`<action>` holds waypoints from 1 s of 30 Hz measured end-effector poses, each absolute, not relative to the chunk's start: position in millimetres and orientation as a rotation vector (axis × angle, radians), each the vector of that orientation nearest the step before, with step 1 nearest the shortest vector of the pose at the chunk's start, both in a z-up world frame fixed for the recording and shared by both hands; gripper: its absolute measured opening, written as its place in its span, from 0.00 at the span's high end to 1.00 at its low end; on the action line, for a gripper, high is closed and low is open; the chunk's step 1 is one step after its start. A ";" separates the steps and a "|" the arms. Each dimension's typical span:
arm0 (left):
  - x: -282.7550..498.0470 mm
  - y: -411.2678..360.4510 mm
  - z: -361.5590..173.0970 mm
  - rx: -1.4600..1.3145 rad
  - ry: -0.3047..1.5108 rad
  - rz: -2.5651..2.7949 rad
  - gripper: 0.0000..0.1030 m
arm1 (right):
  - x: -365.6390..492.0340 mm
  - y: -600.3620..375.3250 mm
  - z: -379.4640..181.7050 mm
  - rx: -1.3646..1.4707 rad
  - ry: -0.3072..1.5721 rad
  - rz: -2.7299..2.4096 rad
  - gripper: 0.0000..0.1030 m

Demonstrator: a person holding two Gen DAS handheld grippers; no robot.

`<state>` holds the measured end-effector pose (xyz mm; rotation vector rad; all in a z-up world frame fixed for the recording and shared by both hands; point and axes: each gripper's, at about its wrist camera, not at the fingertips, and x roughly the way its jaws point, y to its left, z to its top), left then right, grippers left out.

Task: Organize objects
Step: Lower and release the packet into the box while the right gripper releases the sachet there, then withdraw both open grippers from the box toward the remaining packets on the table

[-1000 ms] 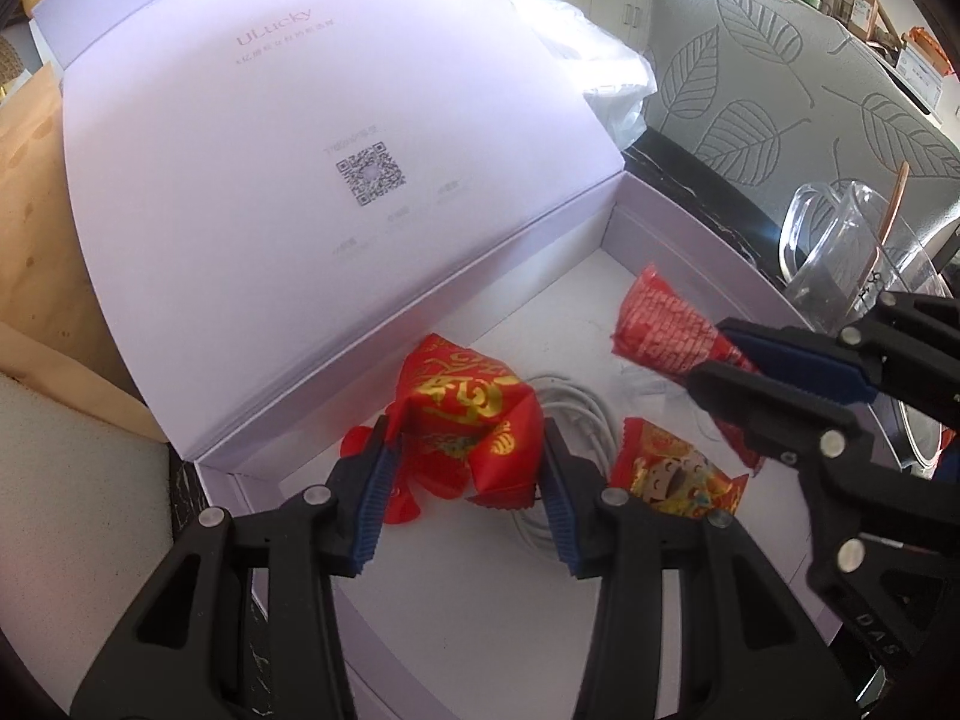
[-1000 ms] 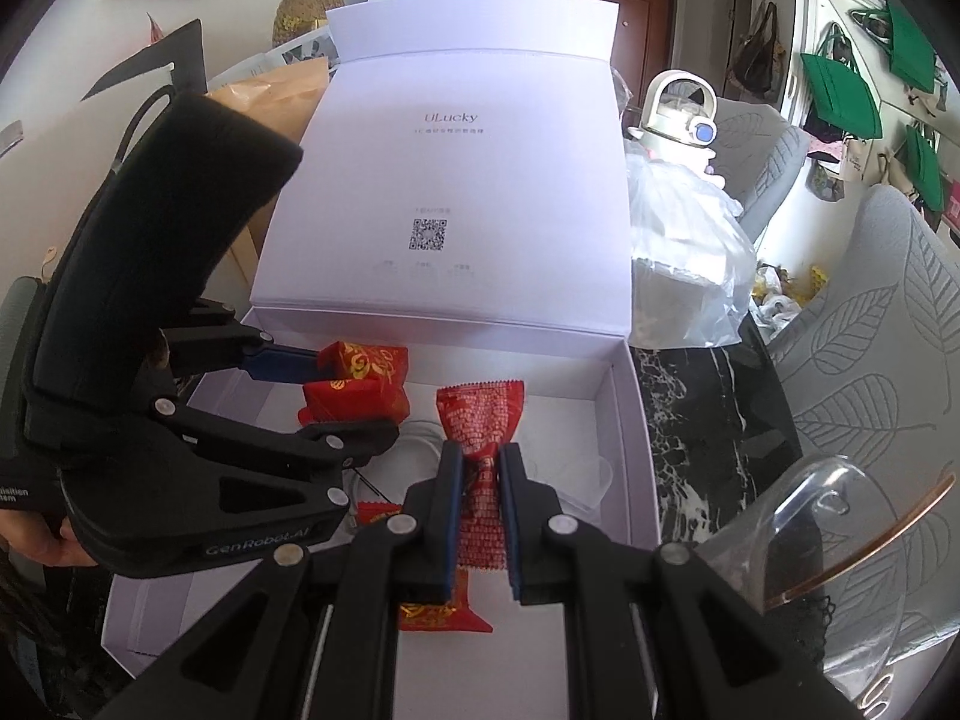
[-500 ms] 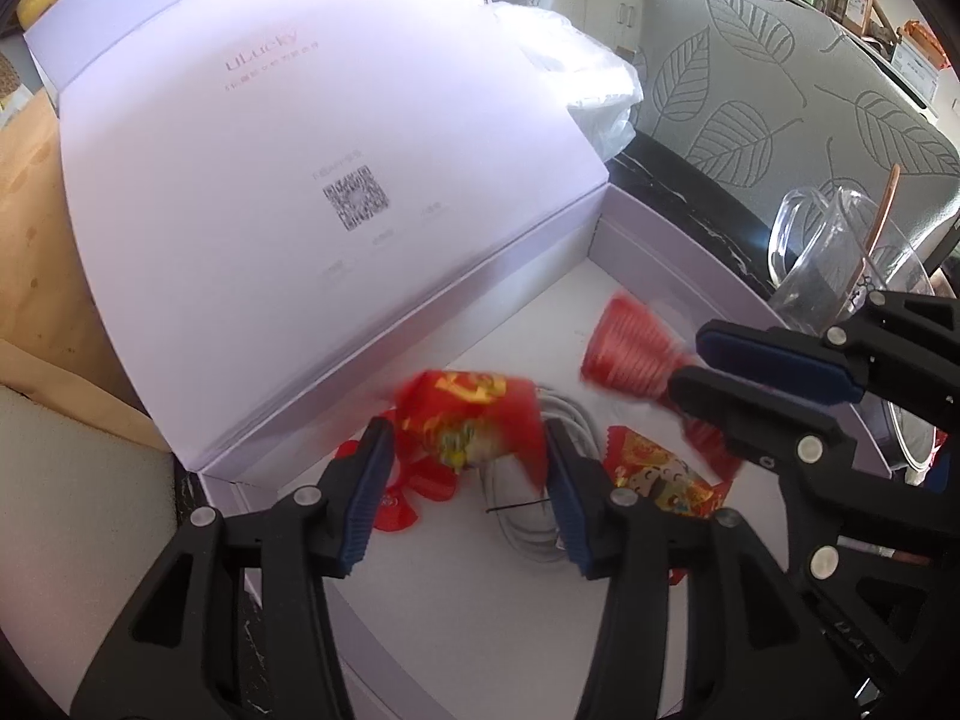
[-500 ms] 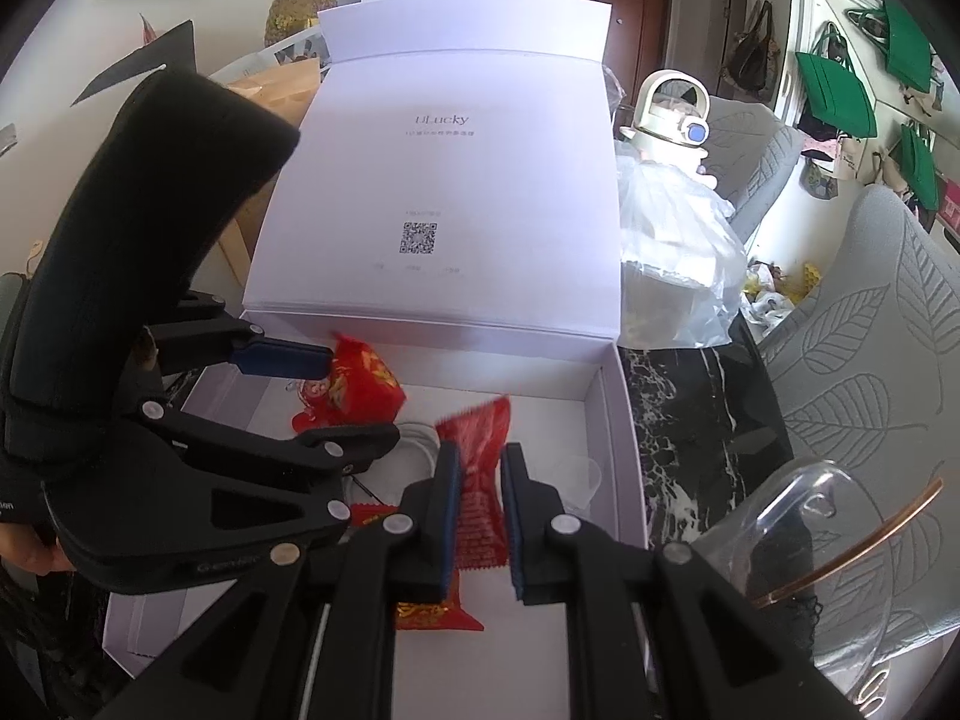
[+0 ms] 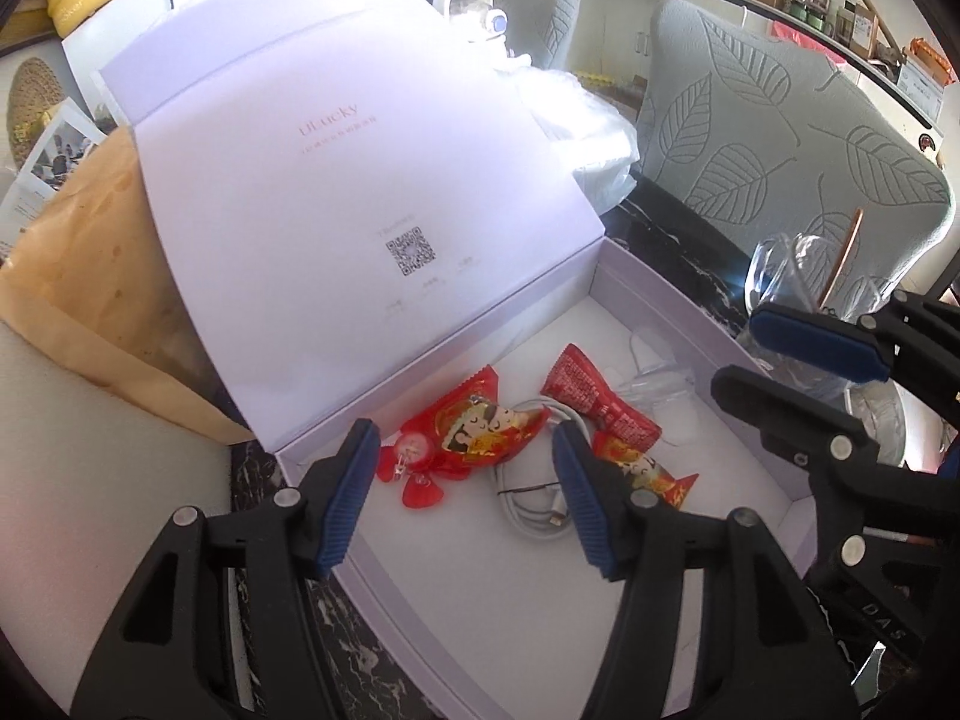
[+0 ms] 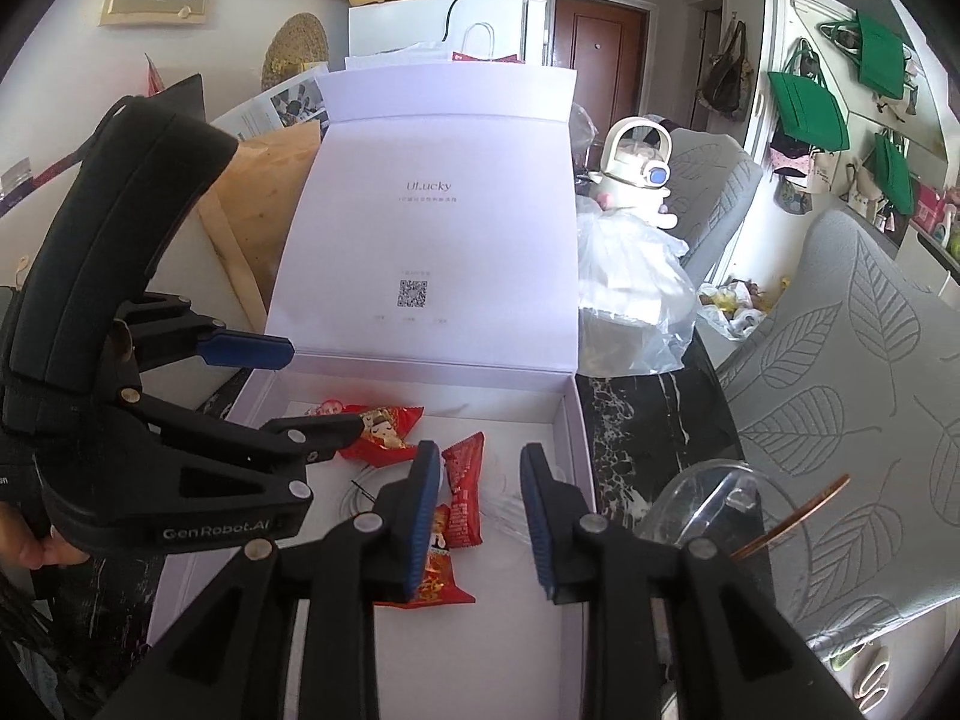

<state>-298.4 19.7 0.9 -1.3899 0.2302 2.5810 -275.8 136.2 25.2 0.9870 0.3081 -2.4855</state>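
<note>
Now both claws opening, empty, above candies [image 5: 480, 429] inside box [image 5: 678, 306]

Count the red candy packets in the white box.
3: large packet at left, slim packet right of it, third packet nearest the camera, over the white cable. Others may be hidden.

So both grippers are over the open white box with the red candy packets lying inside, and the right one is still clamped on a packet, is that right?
Not quite. The right gripper isn't clamped on anything: the right wrist view shows its jaws apart and opening, with the red packet lying loose on the floor of the white box between them. The rest holds: the left gripper is also over the open box, and the packets lie inside.
</note>
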 end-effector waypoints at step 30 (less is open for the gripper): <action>-204.4 6.3 71.2 -1.250 0.164 2.669 0.42 | -166.9 155.0 93.2 0.851 0.295 -2.574 0.57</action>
